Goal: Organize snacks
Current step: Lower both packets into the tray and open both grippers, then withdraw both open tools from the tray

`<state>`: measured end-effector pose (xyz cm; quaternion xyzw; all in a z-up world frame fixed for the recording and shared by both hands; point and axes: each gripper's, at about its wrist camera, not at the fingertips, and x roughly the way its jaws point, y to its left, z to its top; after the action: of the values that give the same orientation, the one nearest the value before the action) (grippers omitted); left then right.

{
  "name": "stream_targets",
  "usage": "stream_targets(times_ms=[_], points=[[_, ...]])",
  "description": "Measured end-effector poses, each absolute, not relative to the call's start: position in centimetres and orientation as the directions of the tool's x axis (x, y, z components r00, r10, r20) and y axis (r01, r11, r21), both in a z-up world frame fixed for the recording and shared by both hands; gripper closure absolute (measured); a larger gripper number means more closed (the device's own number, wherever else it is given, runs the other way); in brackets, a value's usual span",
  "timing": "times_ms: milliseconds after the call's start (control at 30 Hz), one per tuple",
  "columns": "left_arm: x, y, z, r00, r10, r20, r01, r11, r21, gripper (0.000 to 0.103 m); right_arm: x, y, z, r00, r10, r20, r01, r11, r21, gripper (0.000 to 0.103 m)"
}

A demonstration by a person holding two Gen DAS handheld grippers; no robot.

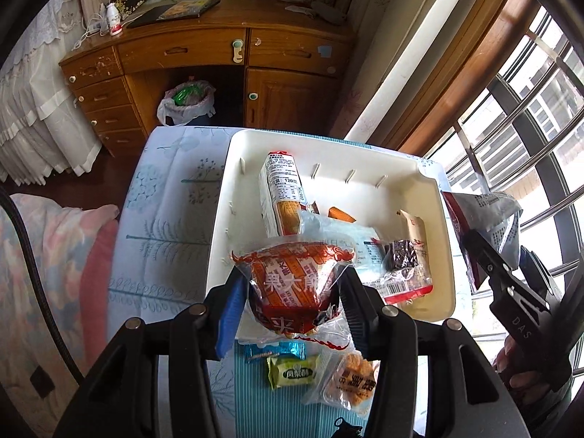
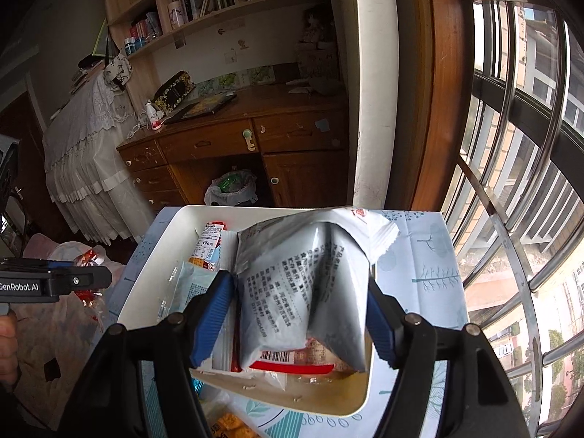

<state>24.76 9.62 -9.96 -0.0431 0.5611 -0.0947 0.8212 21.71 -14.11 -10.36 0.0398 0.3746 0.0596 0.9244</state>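
Snacks are gathered in and around a white bin (image 1: 434, 241) that sits on a table with a pale blue leaf-print cloth (image 1: 171, 197). Inside the bin, a tall biscuit pack (image 1: 281, 197) leans toward its far wall, a clear flat packet (image 1: 339, 237) lies at the middle, and a red-edged pack of dark pieces (image 1: 405, 259) rests against the window-side wall (its barcode faces up).

The left gripper (image 1: 292, 288) hovers over the bin's near rim, its fingers pressed on both sides of an orange-and-red bagged pastry (image 1: 292, 284), which hangs clear of the bin floor. Just outside the near rim, on the cloth, lie a small green wrapped cake (image 1: 292, 372), a teal wrapper (image 1: 273, 350) beside it, and a clear bag of orange crackers (image 1: 354, 379).

The right gripper (image 2: 299, 303) is above the bin's window side. A grey foil snack bag (image 2: 303, 284) sits between its blue pads, folded down the middle; the left pad touches the bag's edge, but whether the right pad still presses on it I cannot tell. In the left wrist view the same bag sticks up from that gripper just past the bin's right wall.

Beyond the bin's far end stands a wooden desk (image 1: 219, 47), with a lined waste basket (image 1: 186, 102) in its kneehole.
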Motion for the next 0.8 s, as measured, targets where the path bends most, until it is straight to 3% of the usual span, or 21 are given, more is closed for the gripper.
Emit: stream_targets(times_ms=[233, 333, 433, 500, 800], points=[[24.8, 10.2, -11.0, 0.394, -0.215, -0.893, 0.100, 0.976, -0.191, 0.053, 23.8, -13.6, -11.4, 0.721, 0.148, -0.677, -0.082, 0.988, 0.129, 0.031], [25.0, 10.2, -11.4, 0.380, -0.188, -0.906, 0.093, 0.982, -0.165, 0.051, 24.5, -13.5, -11.8, 0.714, 0.148, -0.684, -0.080, 0.988, 0.131, 0.025], [25.0, 10.3, -11.3, 0.379, -0.197, -0.904, 0.086, 0.980, -0.177, 0.038, 24.8, -13.5, -11.9, 0.709, 0.171, -0.684, -0.088, 0.984, 0.155, 0.012], [24.7, 10.5, -10.9, 0.403, -0.201, -0.893, 0.078, 0.980, -0.185, 0.025, 24.9, -13.5, -11.8, 0.710, 0.184, -0.680, -0.098, 0.982, 0.163, 0.011], [22.3, 11.0, -8.7, 0.413, -0.178, -0.893, 0.034, 0.983, -0.180, 0.025, 23.7, -12.9, -10.9, 0.703, 0.218, -0.677, -0.148, 0.976, 0.160, 0.010]])
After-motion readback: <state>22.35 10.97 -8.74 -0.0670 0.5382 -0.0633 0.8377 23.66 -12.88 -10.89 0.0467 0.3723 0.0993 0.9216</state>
